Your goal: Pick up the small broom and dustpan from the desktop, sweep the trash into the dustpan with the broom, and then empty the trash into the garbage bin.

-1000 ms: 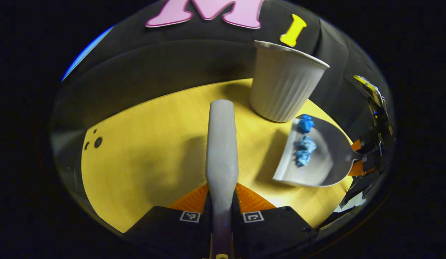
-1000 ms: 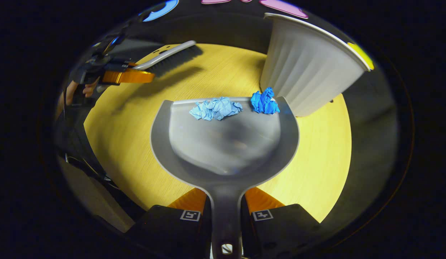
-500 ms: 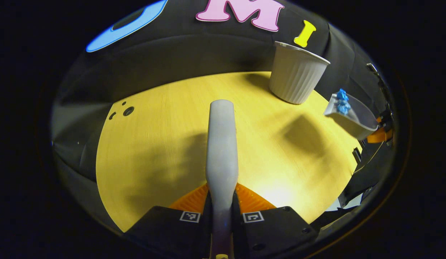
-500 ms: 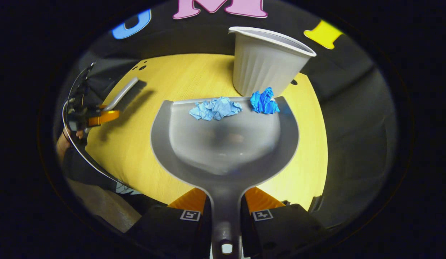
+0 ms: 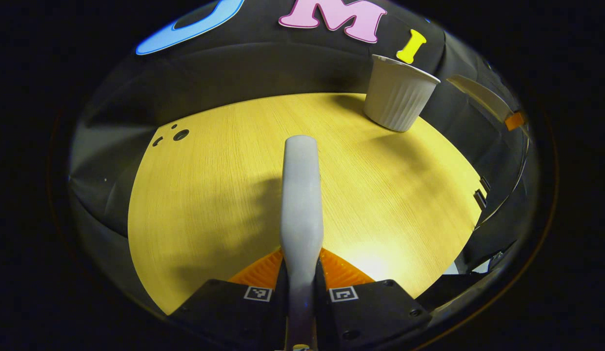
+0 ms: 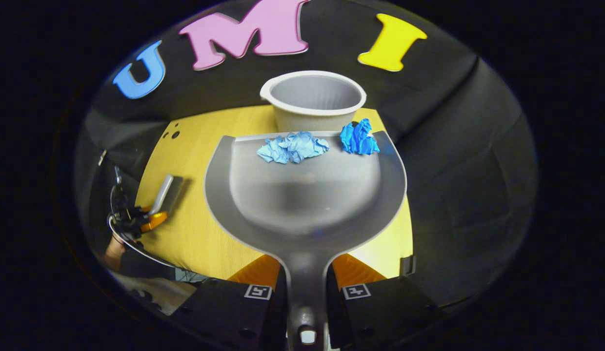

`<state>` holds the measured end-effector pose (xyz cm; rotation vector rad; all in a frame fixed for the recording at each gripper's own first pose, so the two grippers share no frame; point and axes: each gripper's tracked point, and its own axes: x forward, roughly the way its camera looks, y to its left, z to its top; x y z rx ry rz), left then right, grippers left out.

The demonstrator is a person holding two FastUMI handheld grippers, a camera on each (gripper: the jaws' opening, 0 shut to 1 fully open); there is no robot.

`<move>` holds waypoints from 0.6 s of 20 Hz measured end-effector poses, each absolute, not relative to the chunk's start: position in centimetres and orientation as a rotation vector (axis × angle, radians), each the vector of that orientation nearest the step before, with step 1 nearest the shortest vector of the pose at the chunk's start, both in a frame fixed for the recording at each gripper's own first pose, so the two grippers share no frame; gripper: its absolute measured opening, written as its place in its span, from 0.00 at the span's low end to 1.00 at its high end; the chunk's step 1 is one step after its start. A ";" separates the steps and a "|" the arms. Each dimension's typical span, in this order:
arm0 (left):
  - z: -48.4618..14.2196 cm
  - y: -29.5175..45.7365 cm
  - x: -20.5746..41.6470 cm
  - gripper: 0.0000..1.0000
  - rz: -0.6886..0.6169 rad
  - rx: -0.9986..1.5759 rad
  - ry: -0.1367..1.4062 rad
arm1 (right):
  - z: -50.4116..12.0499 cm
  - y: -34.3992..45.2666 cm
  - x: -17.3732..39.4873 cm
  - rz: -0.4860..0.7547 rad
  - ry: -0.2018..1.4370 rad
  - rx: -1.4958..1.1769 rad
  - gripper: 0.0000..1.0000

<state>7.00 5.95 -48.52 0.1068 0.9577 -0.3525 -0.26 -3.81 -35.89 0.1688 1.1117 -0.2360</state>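
In the left gripper view, the broom [image 5: 301,195] was held by its handle, pinched between both fingers of the left gripper [image 5: 300,285], above the desktop [image 5: 210,195] and well short of the garbage bin [image 5: 399,95], which stood at the desktop's far right corner; the raised dustpan [image 5: 480,97] was seen just right of the bin. In the right gripper view, the dustpan's handle was clamped between both fingers of the right gripper [image 6: 306,292], with its front lip lifted close before the bin's open mouth. Two crumpled paper wads [image 6: 293,146] and [image 6: 359,138] lay at that lip, nearest the bin. The emptying step appeared to be in hand: the lip would best be carried over the rim before any forward tilt, and tipped slowly, since the darker wad sat at the lip's right corner and might drop beside the bin.
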 end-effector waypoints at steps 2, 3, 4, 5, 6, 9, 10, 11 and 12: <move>-48.9 5.8 6.7 0.28 -0.348 0.092 0.963 | -36.5 -3.6 0.3 -0.280 1.115 0.172 0.37; -49.2 5.7 6.6 0.28 -0.347 0.090 0.968 | -36.8 -3.3 0.6 -0.297 1.111 0.163 0.37; -49.3 5.7 6.5 0.28 -0.346 0.092 0.970 | -37.0 -3.0 0.5 -0.309 1.106 0.160 0.37; -49.5 5.8 6.4 0.28 -0.345 0.095 0.973 | -37.2 -2.8 0.6 -0.318 1.104 0.164 0.37; -49.6 5.9 6.3 0.28 -0.345 0.094 0.975 | -37.3 -3.0 0.6 -0.324 1.107 0.168 0.37; -49.7 6.2 6.2 0.28 -0.335 0.085 0.984 | -37.4 -3.0 0.6 -0.362 1.141 0.153 0.37; -49.7 6.5 6.2 0.28 -0.329 0.086 0.985 | -37.3 -2.8 0.6 -0.376 1.153 0.148 0.37; -49.8 6.8 6.3 0.28 -0.323 0.087 0.988 | -37.2 -2.7 0.7 -0.382 1.165 0.141 0.37; -49.9 6.9 6.3 0.28 -0.320 0.088 0.990 | -36.8 -2.9 0.5 -0.387 1.182 0.129 0.37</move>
